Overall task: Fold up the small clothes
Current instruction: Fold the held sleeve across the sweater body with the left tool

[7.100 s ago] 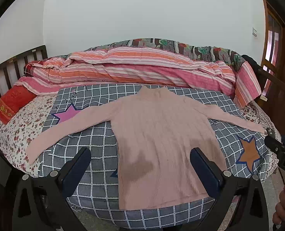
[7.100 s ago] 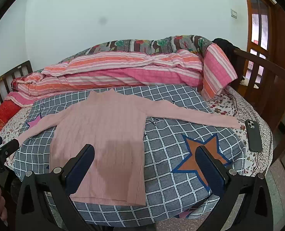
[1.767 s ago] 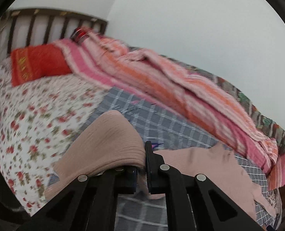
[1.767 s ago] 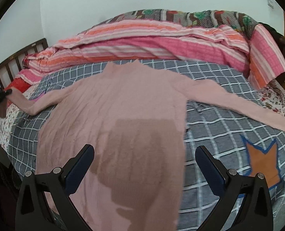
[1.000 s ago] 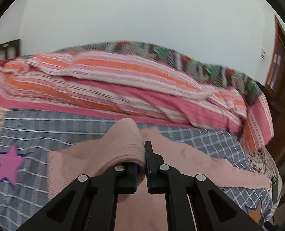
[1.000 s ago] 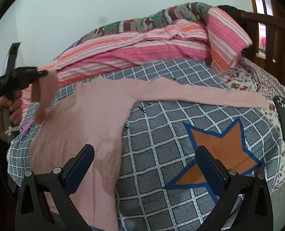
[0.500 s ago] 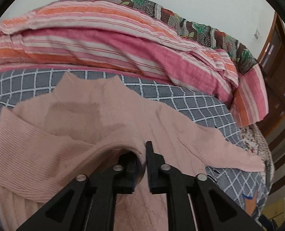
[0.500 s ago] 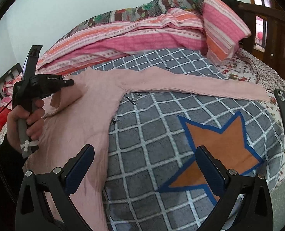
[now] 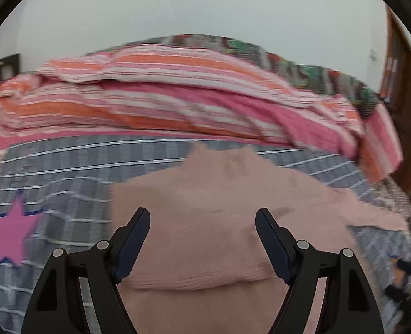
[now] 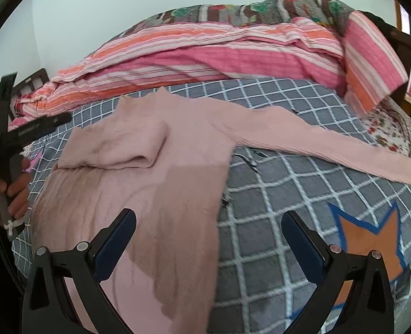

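A pink long-sleeved sweater point(image 10: 177, 183) lies flat on the grey checked blanket point(image 10: 283, 203), and shows in the left wrist view point(image 9: 222, 217) too. Its left sleeve point(image 10: 122, 147) is folded across the chest. Its right sleeve point(image 10: 316, 142) stretches out to the right. My left gripper point(image 9: 202, 222) is open and empty just above the folded sleeve; it also shows at the left in the right wrist view point(image 10: 33, 130). My right gripper point(image 10: 208, 236) is open and empty above the sweater's lower hem.
A striped pink and orange quilt point(image 10: 205, 53) is piled along the back of the bed. An orange star patch point(image 10: 369, 239) is on the blanket at the right, a pink star patch point(image 9: 10, 233) at the left. A wooden headboard point(image 10: 27, 83) stands far left.
My left gripper carried the left sleeve across the sweater's chest, opened and let it go. It now hangs open above the folded sleeve. My right gripper stayed open.
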{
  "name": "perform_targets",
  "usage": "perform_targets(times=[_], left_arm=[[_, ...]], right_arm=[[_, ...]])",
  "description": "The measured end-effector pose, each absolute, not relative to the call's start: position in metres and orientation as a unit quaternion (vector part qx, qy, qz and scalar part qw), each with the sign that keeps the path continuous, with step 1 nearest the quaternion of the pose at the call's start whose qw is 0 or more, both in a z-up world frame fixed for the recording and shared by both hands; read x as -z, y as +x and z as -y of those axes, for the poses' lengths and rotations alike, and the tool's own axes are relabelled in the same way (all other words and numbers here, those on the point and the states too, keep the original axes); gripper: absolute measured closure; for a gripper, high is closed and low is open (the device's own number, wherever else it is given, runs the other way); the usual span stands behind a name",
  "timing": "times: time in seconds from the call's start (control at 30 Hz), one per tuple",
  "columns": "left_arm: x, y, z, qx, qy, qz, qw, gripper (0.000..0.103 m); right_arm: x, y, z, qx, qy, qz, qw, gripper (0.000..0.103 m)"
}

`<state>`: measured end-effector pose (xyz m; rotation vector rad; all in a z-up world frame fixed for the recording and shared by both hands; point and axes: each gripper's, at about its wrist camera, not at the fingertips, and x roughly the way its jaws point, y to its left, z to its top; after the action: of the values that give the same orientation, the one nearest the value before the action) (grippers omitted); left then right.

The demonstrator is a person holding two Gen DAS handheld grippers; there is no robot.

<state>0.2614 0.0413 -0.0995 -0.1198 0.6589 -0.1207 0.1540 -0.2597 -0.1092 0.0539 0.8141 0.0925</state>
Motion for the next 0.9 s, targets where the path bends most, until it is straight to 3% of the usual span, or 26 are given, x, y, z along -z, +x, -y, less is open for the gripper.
perform_targets(times=[0.3, 0.47, 0.57, 0.6, 0.9], left_arm=[[0.147, 0.283, -0.106, 0.002, -0.102, -0.396, 0.913, 0.029], [0.162, 0.299, -0.115, 0.01, -0.141, -0.412, 0.9, 0.046], [0.171, 0.309, -0.11, 0.023, -0.142, -0.423, 0.895, 0.069], [0.172, 0.31, -0.108, 0.024, -0.133, -0.422, 0.897, 0.089], [0.176, 0.302, -0.123, 0.018, -0.144, -0.391, 0.909, 0.087]], right_arm=[[0.114, 0.184, 0.232, -0.058, 0.001, -0.402, 0.914, 0.003], [0.115, 0.195, 0.222, -0.062, -0.012, -0.402, 0.913, 0.004], [0.117, 0.206, 0.215, -0.065, -0.014, -0.405, 0.912, 0.004], [0.118, 0.21, 0.212, -0.069, -0.013, -0.407, 0.911, 0.004], [0.131, 0.246, 0.173, -0.09, -0.044, -0.42, 0.902, 0.004]])
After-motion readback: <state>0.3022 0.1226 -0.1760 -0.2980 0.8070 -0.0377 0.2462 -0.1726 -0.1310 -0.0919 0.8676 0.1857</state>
